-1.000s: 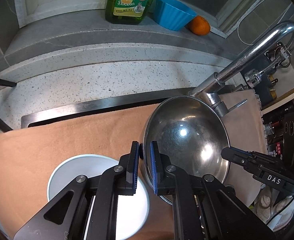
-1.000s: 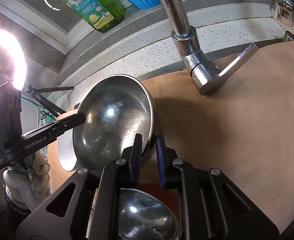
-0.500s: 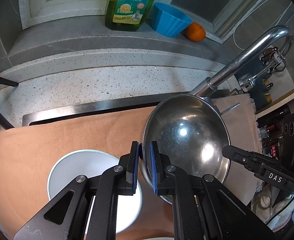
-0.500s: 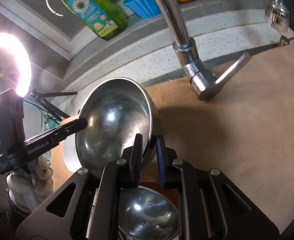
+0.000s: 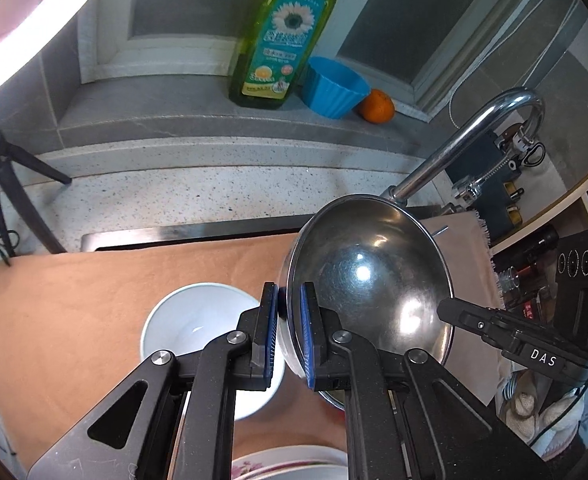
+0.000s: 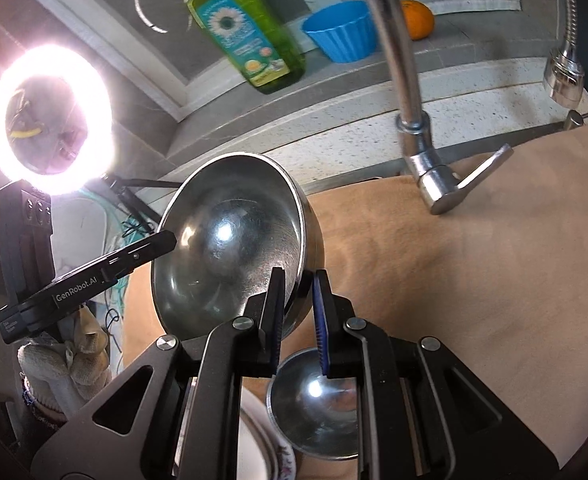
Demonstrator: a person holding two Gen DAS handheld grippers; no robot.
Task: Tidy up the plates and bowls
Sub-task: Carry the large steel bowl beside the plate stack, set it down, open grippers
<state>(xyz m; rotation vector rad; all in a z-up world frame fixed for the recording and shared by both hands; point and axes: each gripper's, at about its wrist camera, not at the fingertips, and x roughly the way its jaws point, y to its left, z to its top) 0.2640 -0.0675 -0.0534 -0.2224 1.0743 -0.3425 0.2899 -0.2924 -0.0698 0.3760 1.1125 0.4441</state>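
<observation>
A large steel bowl (image 5: pixel 369 284) (image 6: pixel 230 244) hangs tilted above the tan cloth (image 5: pixel 74 304), gripped from both sides. My left gripper (image 5: pixel 286 316) is shut on its left rim, and my right gripper (image 6: pixel 298 304) is shut on its right rim. In the left wrist view a white bowl (image 5: pixel 190 320) sits on the cloth below and to the left. A smaller steel bowl (image 6: pixel 313 404) rests under my right gripper. Beside it shows the rim of a floral plate (image 6: pixel 282 460) (image 5: pixel 290 468) at the near edge.
The chrome tap (image 6: pixel 409 112) (image 5: pixel 465 140) arches over the cloth behind the held bowl. On the ledge stand a green soap bottle (image 5: pixel 282 40), a blue cup (image 5: pixel 333 86) and an orange (image 5: pixel 377 106). A ring light (image 6: pixel 50 116) glares at left, on a tripod (image 5: pixel 2 184).
Both grippers have risen with the large steel bowl held between them. The cloth, white bowl and small steel bowl now look farther below, and the floral plate has come into view.
</observation>
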